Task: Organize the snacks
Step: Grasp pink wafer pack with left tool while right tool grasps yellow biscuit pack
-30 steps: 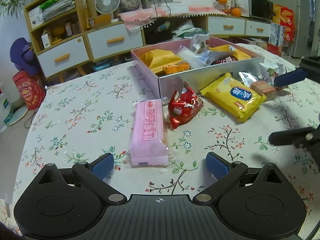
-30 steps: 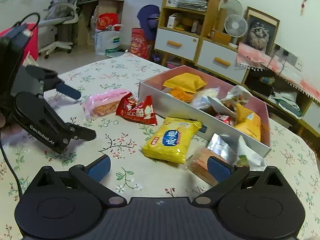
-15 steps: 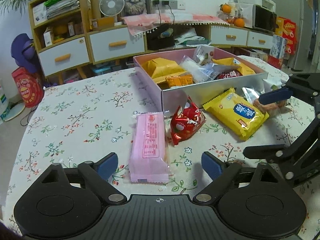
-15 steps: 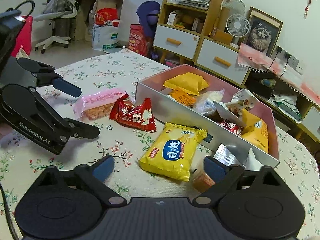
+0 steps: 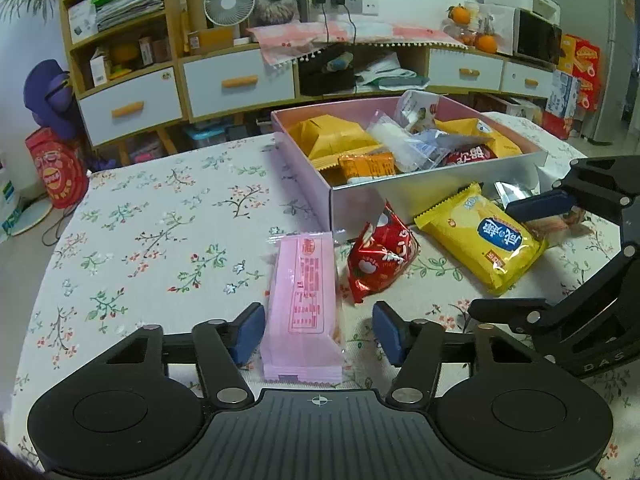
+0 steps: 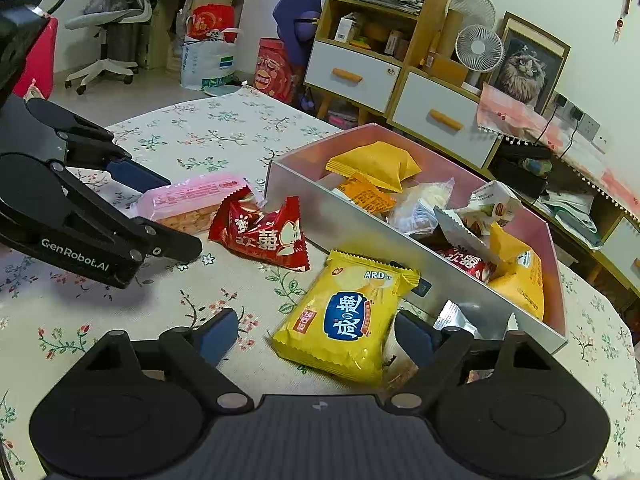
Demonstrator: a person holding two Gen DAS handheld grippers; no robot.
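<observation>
A pink wafer pack (image 5: 302,304) lies on the floral tablecloth; my left gripper (image 5: 320,334) is open with its pads on either side of the pack's near end, not gripping. A red snack bag (image 5: 378,258) lies next to it. A yellow cracker bag (image 6: 348,316) lies between the open pads of my right gripper (image 6: 316,338), which also shows in the left wrist view (image 5: 532,256). The left gripper shows in the right wrist view (image 6: 160,212), straddling the pink pack (image 6: 188,204). The pink-lined box (image 5: 436,182) holds several snacks.
A silver packet (image 6: 456,318) and a brown biscuit pack (image 5: 556,222) lie by the box's near wall. The table edge (image 5: 52,248) curves on the left. Cabinets with drawers (image 5: 236,80) stand behind the table.
Both grippers moved forward and down. The left now straddles the pink pack's near end; the right now straddles the yellow bag. Both stay open.
</observation>
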